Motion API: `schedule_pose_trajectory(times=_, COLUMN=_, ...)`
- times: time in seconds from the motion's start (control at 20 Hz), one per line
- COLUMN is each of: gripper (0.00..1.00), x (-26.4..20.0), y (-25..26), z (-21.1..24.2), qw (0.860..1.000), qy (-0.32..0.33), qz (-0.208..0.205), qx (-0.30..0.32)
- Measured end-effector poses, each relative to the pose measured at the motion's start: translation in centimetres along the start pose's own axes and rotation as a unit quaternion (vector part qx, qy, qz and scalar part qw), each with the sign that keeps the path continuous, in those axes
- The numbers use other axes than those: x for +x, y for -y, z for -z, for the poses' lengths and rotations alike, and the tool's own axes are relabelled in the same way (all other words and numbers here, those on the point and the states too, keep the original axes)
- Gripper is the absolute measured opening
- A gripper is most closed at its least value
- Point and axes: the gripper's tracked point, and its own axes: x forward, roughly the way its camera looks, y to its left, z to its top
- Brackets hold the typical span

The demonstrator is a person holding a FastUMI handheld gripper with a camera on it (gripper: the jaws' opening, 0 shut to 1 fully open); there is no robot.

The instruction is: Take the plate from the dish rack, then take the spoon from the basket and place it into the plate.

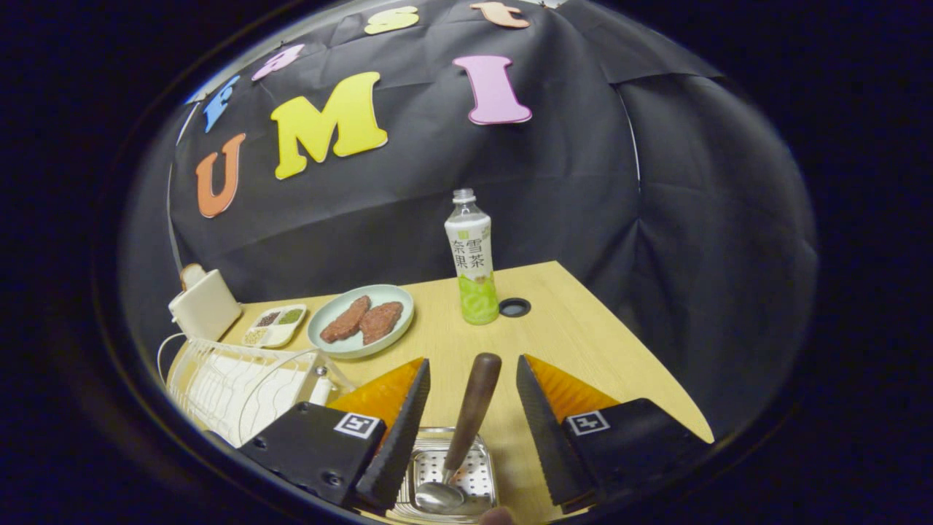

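A spoon with a dark wooden handle and a metal bowl stands tilted in a small perforated metal basket on the wooden table. My gripper is open, one finger on each side of the handle with a gap on both sides, and neither touches it. Beyond the fingers, to the left, a pale green plate lies flat on the table with two brown patties on it. A white wire dish rack stands left of my left finger.
A tall drink bottle stands straight ahead beyond the spoon, with a round cable hole in the table beside it. A small divided tray and a white toaster-like box sit at the back left. The table's right edge runs close to my right finger.
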Motion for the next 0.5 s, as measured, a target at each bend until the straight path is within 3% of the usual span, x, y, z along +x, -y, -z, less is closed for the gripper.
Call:
schedule_pose_trajectory(times=0.05, gripper=0.76, x=0.0, y=-0.2, z=-0.1, qw=1.0, qy=0.003, qz=-0.001, qx=0.005)
schedule_pose_trajectory(times=0.15, gripper=0.59, x=-0.2, y=-0.2, z=-0.2, qw=1.0, qy=0.006, qz=0.003, qx=0.006)
schedule_pose_trajectory(times=0.3, gripper=0.26, x=-1.4, y=-0.6, z=-0.7, qw=1.0, qy=0.015, qz=0.001, qx=0.02)
schedule_pose_trajectory(times=0.5, gripper=0.17, x=-3.7, y=-1.2, z=-1.1, qw=0.999, qy=0.024, qz=0.002, qx=0.03)
